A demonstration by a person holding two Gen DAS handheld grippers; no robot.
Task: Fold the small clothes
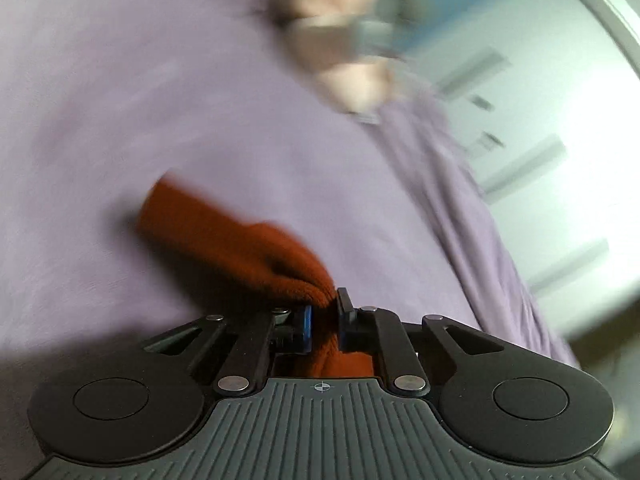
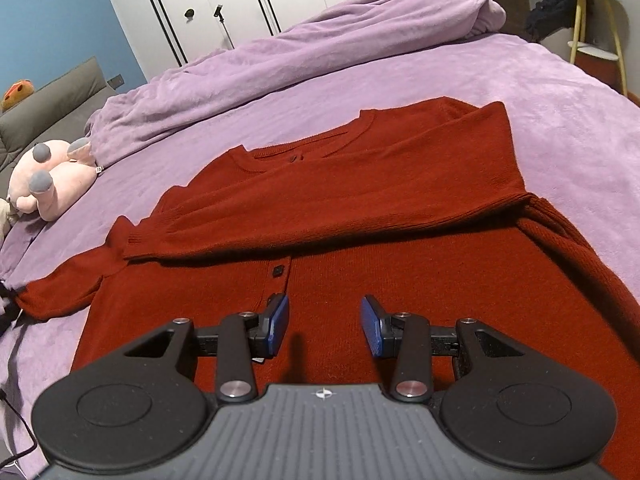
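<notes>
A rust-red knit cardigan (image 2: 360, 216) lies flat on the purple bed cover (image 2: 560, 92), buttons up. Its right sleeve (image 2: 320, 200) is folded across the chest. Its left sleeve (image 2: 60, 284) stretches out to the left edge of the right wrist view. My left gripper (image 1: 325, 312) is shut on the end of that red sleeve (image 1: 240, 240), and the left wrist view is motion-blurred. My right gripper (image 2: 325, 320) is open and empty, hovering just above the cardigan's lower front near the button placket (image 2: 278, 272).
A rolled purple duvet (image 2: 320, 40) lies along the far side of the bed. A pink plush toy (image 2: 48, 184) sits at the left by a grey headboard (image 2: 52, 96). White wardrobe doors (image 2: 240, 0) stand behind. A yellow side table (image 2: 596, 52) is at the right.
</notes>
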